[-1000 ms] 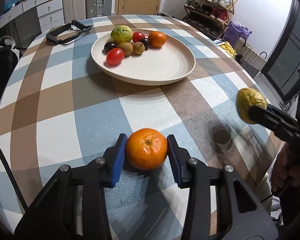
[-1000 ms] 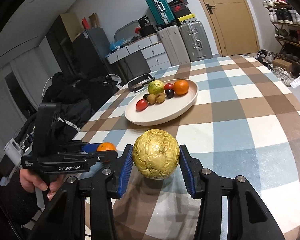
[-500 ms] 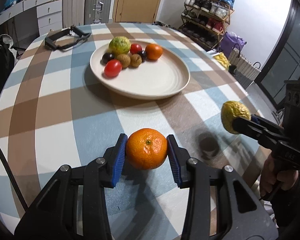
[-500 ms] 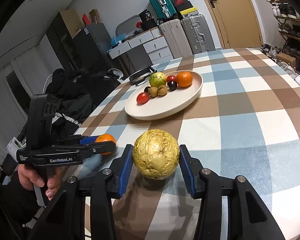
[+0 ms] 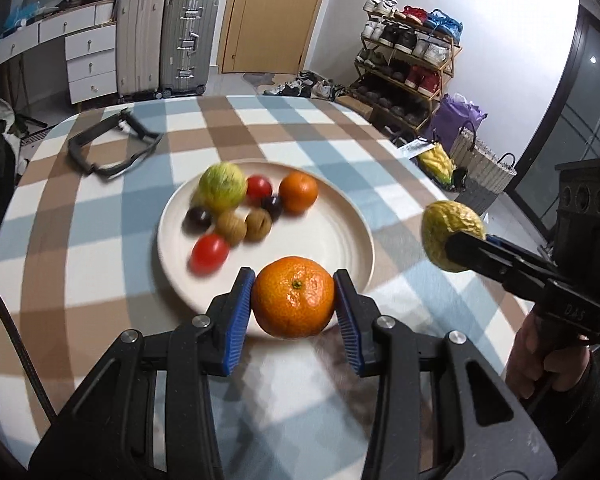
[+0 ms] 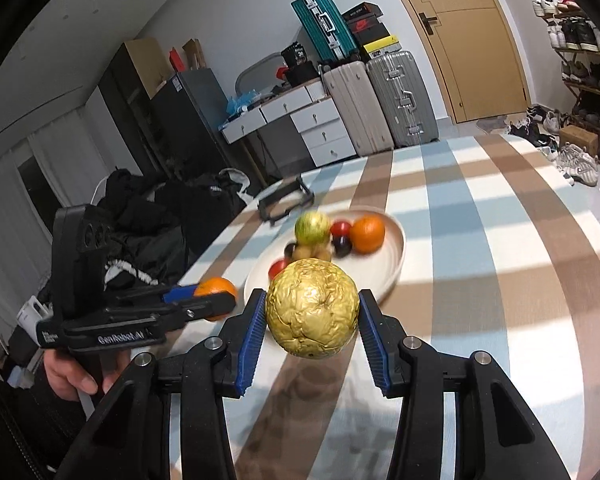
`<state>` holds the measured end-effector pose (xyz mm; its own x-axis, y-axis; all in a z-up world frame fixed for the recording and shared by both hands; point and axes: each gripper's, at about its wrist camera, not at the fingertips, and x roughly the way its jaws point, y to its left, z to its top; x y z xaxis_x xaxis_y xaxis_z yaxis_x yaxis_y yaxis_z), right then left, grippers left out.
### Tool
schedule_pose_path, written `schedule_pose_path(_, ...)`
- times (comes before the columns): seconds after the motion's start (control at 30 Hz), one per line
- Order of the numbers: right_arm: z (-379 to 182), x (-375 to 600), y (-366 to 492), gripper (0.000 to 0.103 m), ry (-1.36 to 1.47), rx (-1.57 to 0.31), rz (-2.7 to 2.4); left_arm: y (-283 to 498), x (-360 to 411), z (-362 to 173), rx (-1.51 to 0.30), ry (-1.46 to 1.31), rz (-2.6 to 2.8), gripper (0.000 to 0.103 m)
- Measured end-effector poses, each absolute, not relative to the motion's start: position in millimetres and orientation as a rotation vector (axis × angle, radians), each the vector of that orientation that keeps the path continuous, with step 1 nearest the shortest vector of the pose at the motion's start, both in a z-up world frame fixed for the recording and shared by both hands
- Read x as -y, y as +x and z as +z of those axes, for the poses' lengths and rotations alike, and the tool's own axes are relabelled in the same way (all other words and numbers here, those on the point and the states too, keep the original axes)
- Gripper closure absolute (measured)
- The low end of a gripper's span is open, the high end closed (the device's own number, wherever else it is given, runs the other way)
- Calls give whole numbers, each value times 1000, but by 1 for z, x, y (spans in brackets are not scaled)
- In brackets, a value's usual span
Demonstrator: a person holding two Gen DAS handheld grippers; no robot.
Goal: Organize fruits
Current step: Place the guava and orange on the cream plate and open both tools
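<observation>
While both fruits stay pinched, the hands have carried them toward the plate.
Change: a second ago the mandarin hung over the near edge of the table, well short of the plate; it now overlaps the plate's near rim.
Left gripper: blue pads pressed on both sides of the mandarin, clear of the cloth.
Right gripper: clamped on the wrinkled yellow fruit, held above the table beside the plate's near right rim.
Plate contents: green-yellow fruit, orange, red and dark small fruits, two brown ones, clustered at its far side.
Left view only: shoe rack, right hand on its handle.
Right view only: left hand gripping its handle, dark clothes pile.
Pose: both grippers tilt downward, pointing toward the plate.
</observation>
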<state>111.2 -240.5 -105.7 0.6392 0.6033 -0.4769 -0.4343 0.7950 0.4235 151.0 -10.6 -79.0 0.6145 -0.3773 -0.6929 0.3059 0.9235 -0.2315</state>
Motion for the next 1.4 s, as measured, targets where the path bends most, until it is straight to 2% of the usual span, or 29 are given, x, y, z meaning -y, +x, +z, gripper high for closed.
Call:
schedule_pose_path(0.3,-97,239,176,57,302,-671,609,212,37,-92,-853,-73,-431,66)
schedule_pose_path(0.63,-127,232,231,57,310,-787,586,248,61,-121,-913,21,-479,66)
schedule_pose_path(1.3,-147,217,253,56,260,-845,587,266,63,-139,-969,7,-481,66)
schedule_pose_path(1.4,-145,218,251,53,261,-837,576,263,60,-131,-961,4,-473,63)
